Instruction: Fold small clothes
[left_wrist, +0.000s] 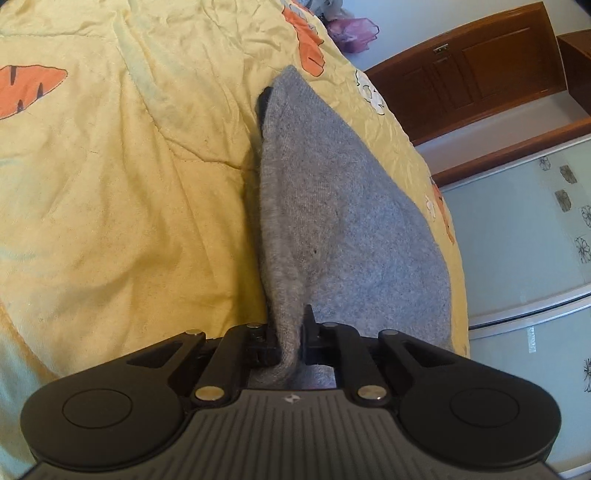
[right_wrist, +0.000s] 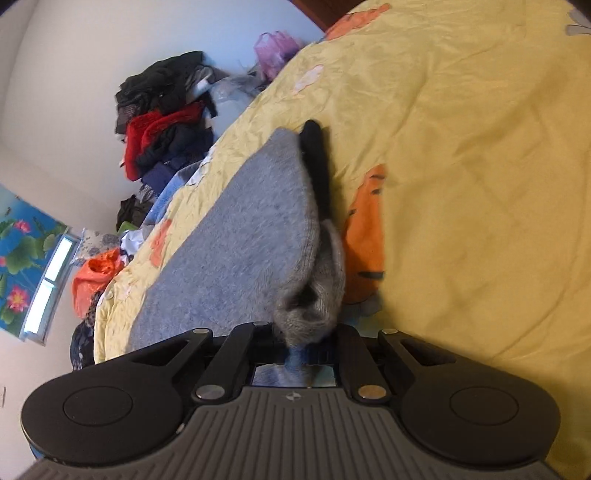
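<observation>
Both grippers pinch one grey knit garment over the bed

Left gripper (left_wrist: 288, 339) and right gripper (right_wrist: 308, 332) are clamped on the grey knit garment (left_wrist: 332, 206), near the yellow quilt's (left_wrist: 129, 166) edge; lower both corners evenly, keeping it taut.

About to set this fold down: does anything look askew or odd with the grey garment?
Nothing damaged. The grey garment is pinched in the left gripper and right gripper, bunched at both.
</observation>
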